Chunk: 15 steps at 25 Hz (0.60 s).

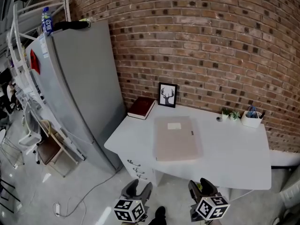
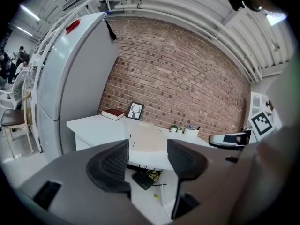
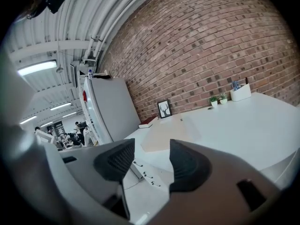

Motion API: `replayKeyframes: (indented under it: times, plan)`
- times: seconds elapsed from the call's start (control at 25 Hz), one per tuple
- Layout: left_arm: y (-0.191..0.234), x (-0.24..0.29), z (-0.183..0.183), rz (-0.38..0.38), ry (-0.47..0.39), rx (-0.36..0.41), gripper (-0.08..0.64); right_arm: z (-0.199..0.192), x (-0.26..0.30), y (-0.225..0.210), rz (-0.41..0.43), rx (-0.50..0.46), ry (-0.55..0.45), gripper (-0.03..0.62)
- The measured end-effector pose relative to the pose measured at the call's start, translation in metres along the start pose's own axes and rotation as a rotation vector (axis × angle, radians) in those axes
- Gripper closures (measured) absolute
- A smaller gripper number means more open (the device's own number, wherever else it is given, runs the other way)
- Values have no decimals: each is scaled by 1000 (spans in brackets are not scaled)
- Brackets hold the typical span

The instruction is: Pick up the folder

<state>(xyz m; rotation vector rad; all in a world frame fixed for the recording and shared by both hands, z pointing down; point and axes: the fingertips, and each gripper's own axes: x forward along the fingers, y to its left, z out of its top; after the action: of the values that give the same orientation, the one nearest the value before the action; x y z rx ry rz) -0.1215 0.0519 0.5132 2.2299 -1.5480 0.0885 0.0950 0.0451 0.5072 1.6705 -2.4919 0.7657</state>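
Just off the table (image 1: 234,165) edge, left tongs (image 1: 139,187) and right tongs (image 1: 201,186) gape empty, facing the folder (image 1: 176,138).

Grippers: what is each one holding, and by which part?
Nothing. The left gripper and right gripper are open and empty; the folder lies untouched on the table.

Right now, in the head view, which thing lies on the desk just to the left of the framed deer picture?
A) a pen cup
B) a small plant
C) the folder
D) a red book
D: the red book lies at the back left corner of the desk, beside the deer picture; the folder lies further forward, at the middle.
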Motion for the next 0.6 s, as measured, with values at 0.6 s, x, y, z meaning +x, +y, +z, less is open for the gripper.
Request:
replayKeyframes:
  times: [0.6]
  plan:
    - [67, 117, 73, -58, -11, 3, 319, 72, 116, -26, -127, -19, -68, 374]
